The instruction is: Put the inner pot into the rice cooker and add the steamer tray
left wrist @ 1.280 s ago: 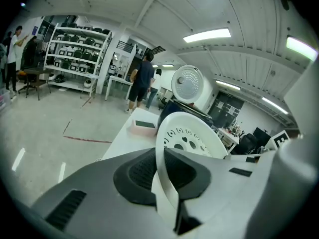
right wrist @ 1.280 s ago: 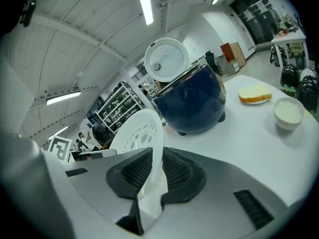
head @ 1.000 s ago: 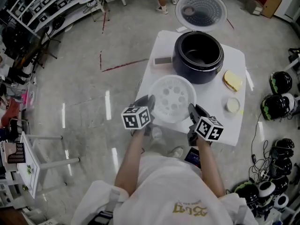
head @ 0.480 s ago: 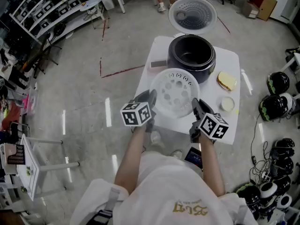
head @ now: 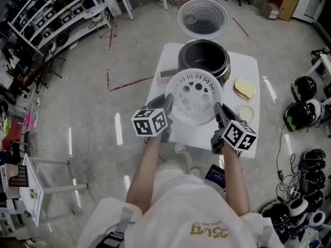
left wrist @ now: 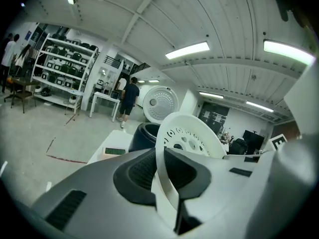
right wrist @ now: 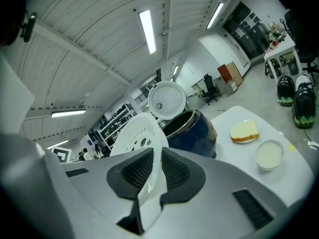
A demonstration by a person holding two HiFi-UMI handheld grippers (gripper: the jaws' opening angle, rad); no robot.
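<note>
A white perforated steamer tray (head: 196, 97) hangs in the air just in front of the dark rice cooker (head: 204, 56), tilted and partly covering its near rim. My left gripper (head: 168, 102) is shut on the tray's left rim (left wrist: 192, 138). On the right rim (right wrist: 139, 138) my right gripper (head: 219, 111) is shut, its jaws having just closed a little further. The cooker (right wrist: 192, 131) stands open with its round lid (head: 202, 17) raised behind it. A dark pot shows inside it.
The cooker stands on a small white table (head: 173, 133). On it are a yellow sponge-like piece (head: 243, 88) on a dish, a small white bowl (head: 246, 112) and a flat grey device (head: 168, 73). Helmets (head: 296, 115) lie on the floor at right, with shelving (head: 46, 14) at far left.
Both grippers have risen and moved away from me with the tray. The tray has left the table and now overlaps the cooker's near rim.
</note>
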